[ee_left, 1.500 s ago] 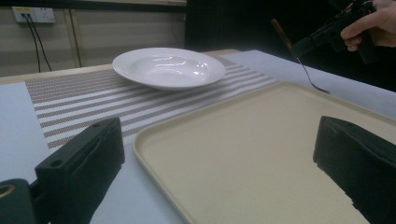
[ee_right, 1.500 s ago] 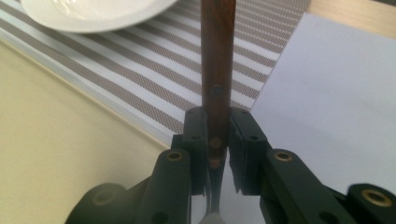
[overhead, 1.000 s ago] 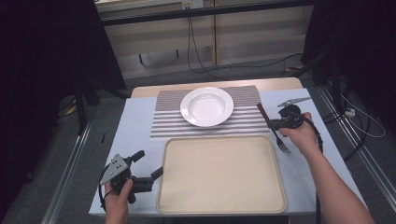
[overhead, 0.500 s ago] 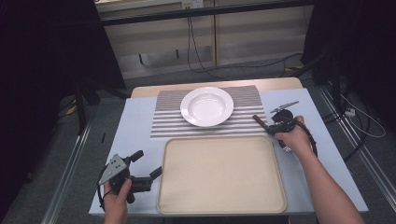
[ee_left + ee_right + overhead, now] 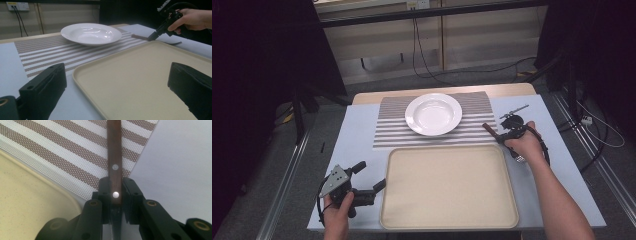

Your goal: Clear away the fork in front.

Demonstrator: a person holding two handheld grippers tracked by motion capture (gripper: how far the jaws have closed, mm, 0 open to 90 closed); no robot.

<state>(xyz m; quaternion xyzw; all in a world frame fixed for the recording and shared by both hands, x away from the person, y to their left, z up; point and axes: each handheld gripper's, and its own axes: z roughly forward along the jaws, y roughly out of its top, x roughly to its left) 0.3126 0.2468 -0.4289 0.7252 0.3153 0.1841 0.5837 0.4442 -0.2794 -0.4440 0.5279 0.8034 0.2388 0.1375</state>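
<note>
While the right gripper (image 5: 115,192) clamped a wooden-handled fork (image 5: 114,157) by the striped mat (image 5: 387,130), the left gripper (image 5: 371,176) sat open near the tray (image 5: 447,190).

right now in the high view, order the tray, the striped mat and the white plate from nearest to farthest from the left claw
1. Tray: just right of the left claw, its near-left edge beside the jaws.
2. Striped mat: beyond the tray, mid-table.
3. White plate: on the mat, toward the far edge.
</note>
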